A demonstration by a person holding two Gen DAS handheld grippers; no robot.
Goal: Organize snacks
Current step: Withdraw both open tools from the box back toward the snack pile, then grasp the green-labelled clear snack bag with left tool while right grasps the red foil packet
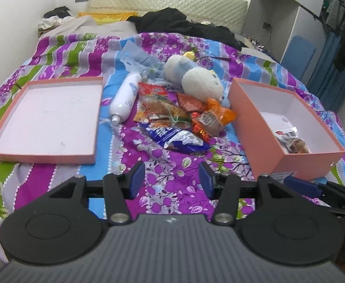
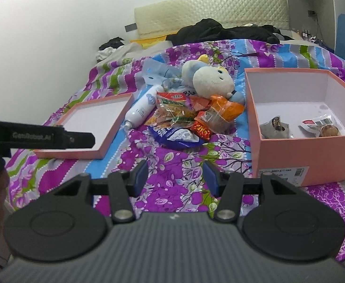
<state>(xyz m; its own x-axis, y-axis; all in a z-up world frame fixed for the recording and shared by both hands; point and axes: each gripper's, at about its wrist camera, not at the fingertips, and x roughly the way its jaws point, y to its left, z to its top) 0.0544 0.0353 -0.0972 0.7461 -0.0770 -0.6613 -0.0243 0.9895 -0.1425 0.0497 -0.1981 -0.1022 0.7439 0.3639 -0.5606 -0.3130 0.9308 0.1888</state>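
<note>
A heap of snack packets lies mid-bed: a blue packet [image 1: 174, 139] in front, an orange one [image 1: 216, 118] to its right, and a clear bag of orange snacks [image 1: 158, 110] behind. The same blue packet [image 2: 176, 136] and orange packet [image 2: 222, 113] show in the right wrist view. To the right, a pink box [image 1: 309, 165] [image 2: 313, 151] holds two wrapped snacks [image 2: 275, 127] [image 2: 323, 127]. My left gripper [image 1: 172, 179] hovers open over the bedspread just short of the heap, holding nothing. My right gripper [image 2: 176, 179] is open and empty too, beside the box.
The pink box lid [image 1: 47, 118] [image 2: 89, 118] lies upturned on the left. A white bottle [image 1: 125, 96], a plush toy [image 1: 196, 75] and a pale blue plastic bag [image 1: 137, 56] sit behind the heap. Dark clothes [image 1: 172, 21] lie near the headboard.
</note>
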